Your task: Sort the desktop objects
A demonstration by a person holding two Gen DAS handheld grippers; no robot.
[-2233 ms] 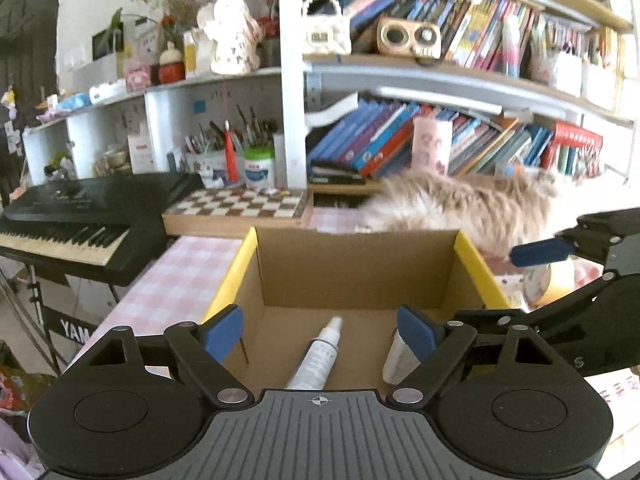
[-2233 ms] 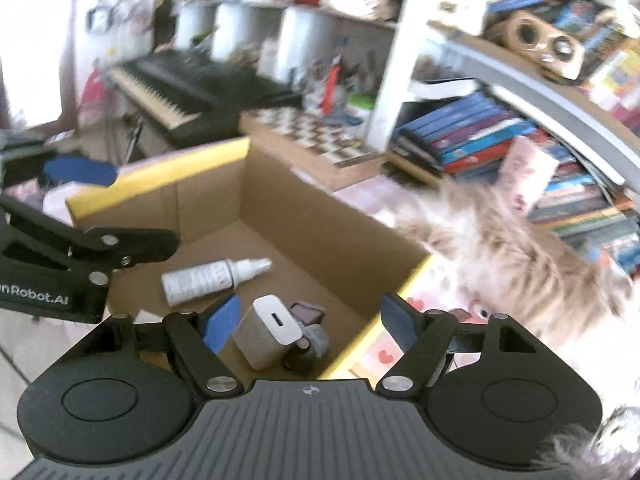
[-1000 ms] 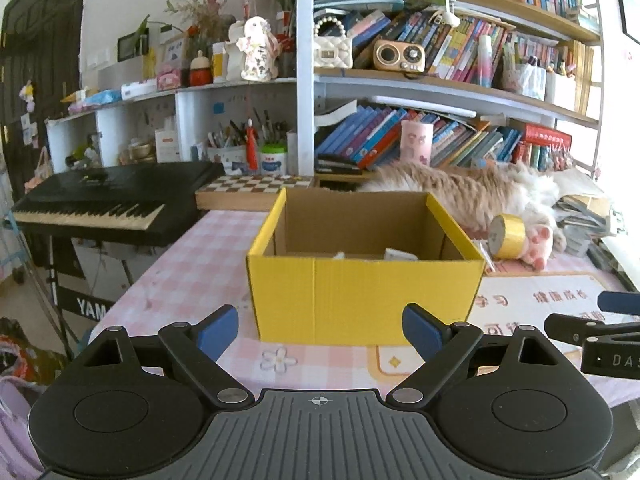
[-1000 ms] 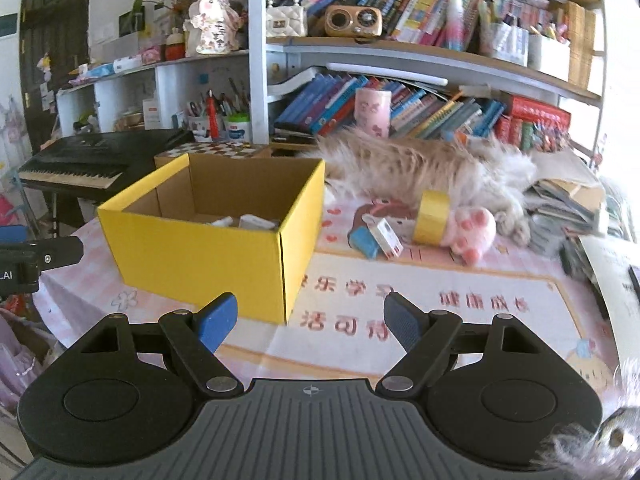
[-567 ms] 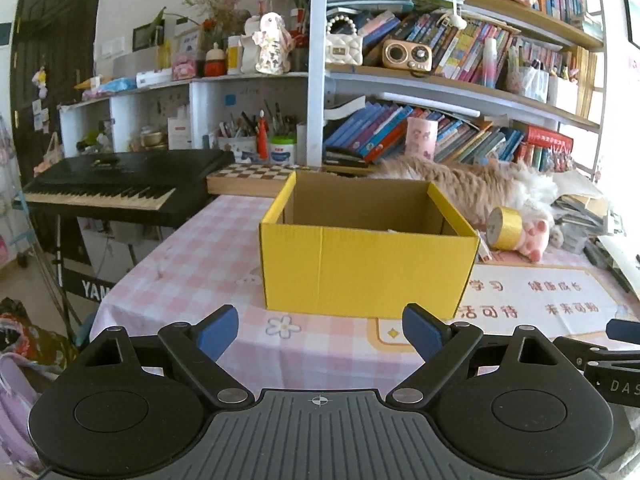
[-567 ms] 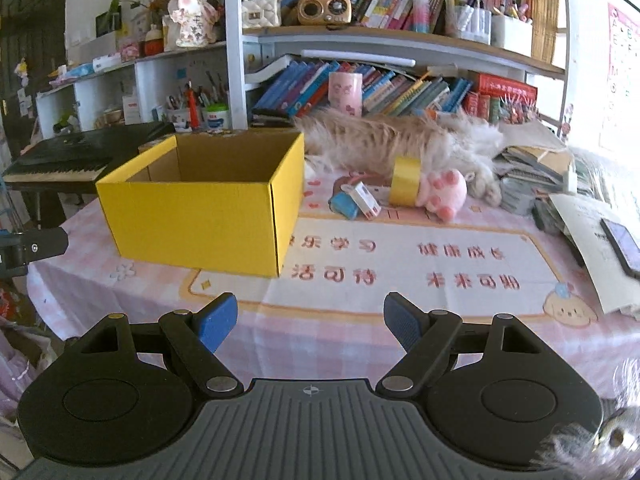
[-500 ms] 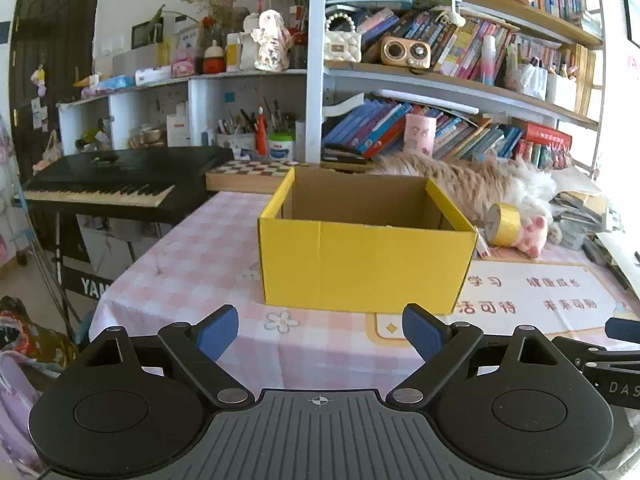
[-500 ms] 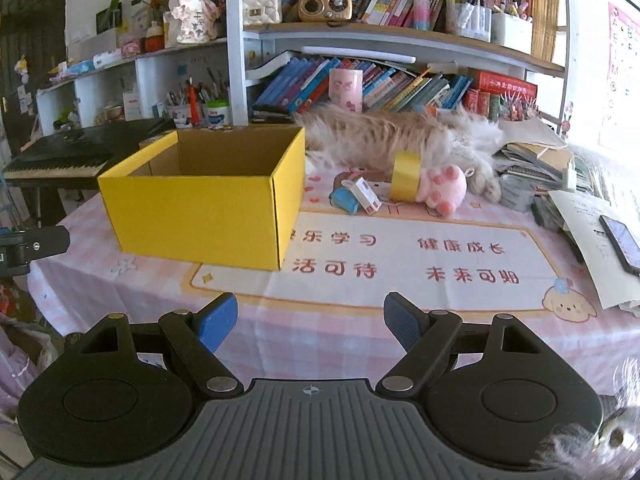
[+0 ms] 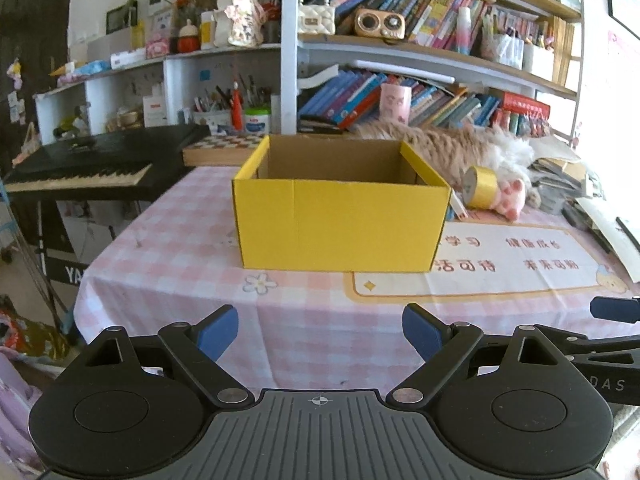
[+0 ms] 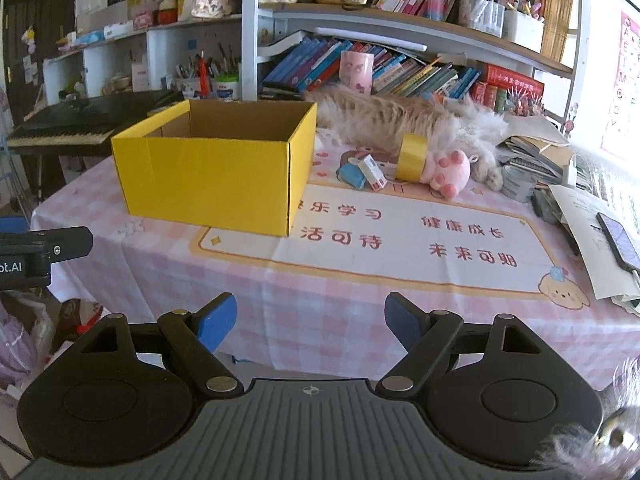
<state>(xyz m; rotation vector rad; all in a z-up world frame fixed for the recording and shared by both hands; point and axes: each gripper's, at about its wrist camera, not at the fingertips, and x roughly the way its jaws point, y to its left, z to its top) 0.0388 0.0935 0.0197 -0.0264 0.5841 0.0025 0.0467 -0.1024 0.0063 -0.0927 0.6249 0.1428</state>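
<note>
A yellow cardboard box stands open-topped on the pink checked tablecloth; its contents are hidden from this low angle. To its right lie a roll of yellow tape, a pink plush paw, a small white box and a blue item. My left gripper hangs open off the table's near edge, well short of the box, with nothing between its blue pads. My right gripper is also open and empty, back from the table's front edge.
A fluffy cat lies behind the tape. A desk mat with red characters covers the table's right half. Papers and a phone sit at the far right. A black keyboard and bookshelves stand behind.
Both grippers have pulled back and down from over the box to beyond the table's near edge. The bottle and charger inside the box have dropped out of sight. Both stay open.
</note>
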